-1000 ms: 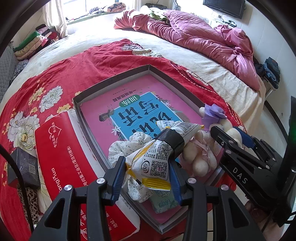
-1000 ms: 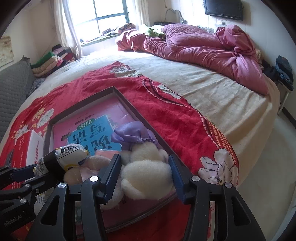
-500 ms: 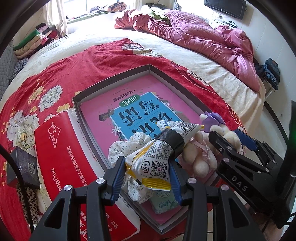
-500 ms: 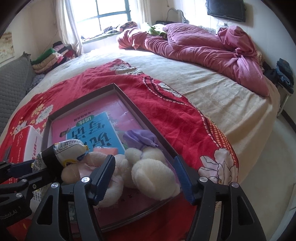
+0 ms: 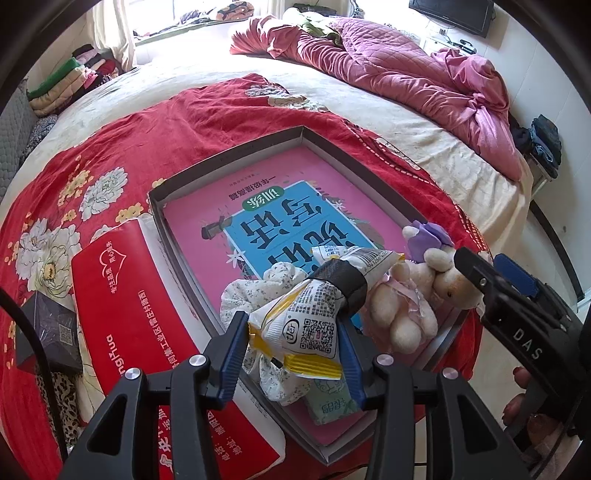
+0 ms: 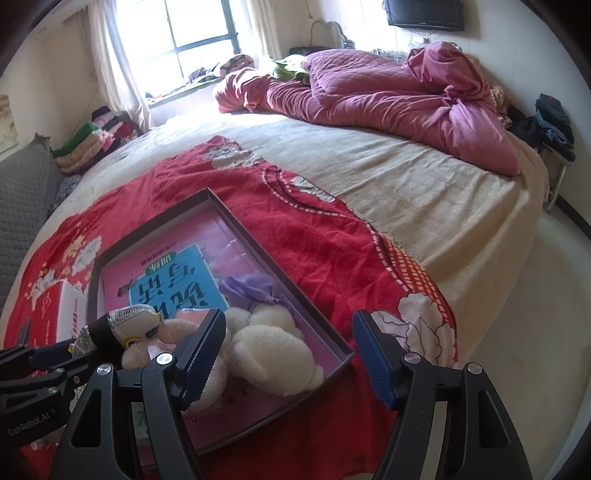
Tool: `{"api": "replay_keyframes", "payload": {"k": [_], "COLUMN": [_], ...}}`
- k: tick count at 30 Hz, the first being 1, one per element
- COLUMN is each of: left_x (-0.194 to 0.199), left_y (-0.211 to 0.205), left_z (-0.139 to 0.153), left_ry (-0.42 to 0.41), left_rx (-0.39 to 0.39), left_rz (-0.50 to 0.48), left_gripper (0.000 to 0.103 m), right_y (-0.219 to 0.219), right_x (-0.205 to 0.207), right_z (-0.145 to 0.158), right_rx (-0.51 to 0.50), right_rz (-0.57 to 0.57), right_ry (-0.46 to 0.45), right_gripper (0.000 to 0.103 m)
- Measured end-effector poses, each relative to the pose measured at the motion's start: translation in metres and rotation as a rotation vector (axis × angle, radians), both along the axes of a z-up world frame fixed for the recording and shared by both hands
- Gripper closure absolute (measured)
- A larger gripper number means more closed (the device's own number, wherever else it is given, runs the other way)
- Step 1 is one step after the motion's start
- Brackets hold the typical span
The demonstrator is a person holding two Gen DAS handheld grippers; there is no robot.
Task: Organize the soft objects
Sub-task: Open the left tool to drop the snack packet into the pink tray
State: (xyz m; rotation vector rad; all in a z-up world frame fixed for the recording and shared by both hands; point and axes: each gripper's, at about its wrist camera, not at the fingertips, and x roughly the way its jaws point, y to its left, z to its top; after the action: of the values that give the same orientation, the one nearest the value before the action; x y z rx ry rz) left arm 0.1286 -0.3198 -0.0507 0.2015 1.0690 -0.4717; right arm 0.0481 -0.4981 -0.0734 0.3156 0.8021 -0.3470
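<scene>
Centrally, low in the left wrist view, a white-and-yellow snack packet (image 5: 295, 328) sits pinched between the blue pads of the left hand-held gripper (image 5: 291, 354), jaws narrowed on it, above the near end of a shallow grey tray (image 5: 229, 155). Cream plush toy (image 5: 406, 299) with a purple bow lies in the tray's lower right corner, on a pink and blue book (image 5: 280, 225); a floral cloth (image 5: 258, 295) is bunched beside it. Tray rests on a red flowered blanket (image 5: 110, 147) spread over a bed (image 6: 424, 192), crumpled pink quilt (image 6: 388, 99) at upper right, window (image 6: 192, 33) upper left. Right hand-held gripper (image 6: 288, 354): jaws just opened wide, empty, pads clear of the plush toy.
</scene>
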Motion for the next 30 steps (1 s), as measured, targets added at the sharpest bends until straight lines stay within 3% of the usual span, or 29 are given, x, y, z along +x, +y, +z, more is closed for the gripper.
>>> {"api": "replay_keyframes", "payload": {"k": [16,30], "left_x": [-0.007,-0.017], "left_y": [0.005,0.024], "left_z": [0.01,0.038], "left_ry": [-0.033,-0.09], "left_rx": [-0.018,-0.051], "left_rz": [-0.007,0.01], "left_gripper": [0.05,0.037], "right_y": [0.005,0.02], "right_x": [-0.002,-0.002], "right_z": [0.015,0.031], "right_rx": [-0.025,-0.069], "right_rz": [0.005,0.025], "right_ry": [-0.029,-0.046], "right_gripper": [0.03,0.03]}}
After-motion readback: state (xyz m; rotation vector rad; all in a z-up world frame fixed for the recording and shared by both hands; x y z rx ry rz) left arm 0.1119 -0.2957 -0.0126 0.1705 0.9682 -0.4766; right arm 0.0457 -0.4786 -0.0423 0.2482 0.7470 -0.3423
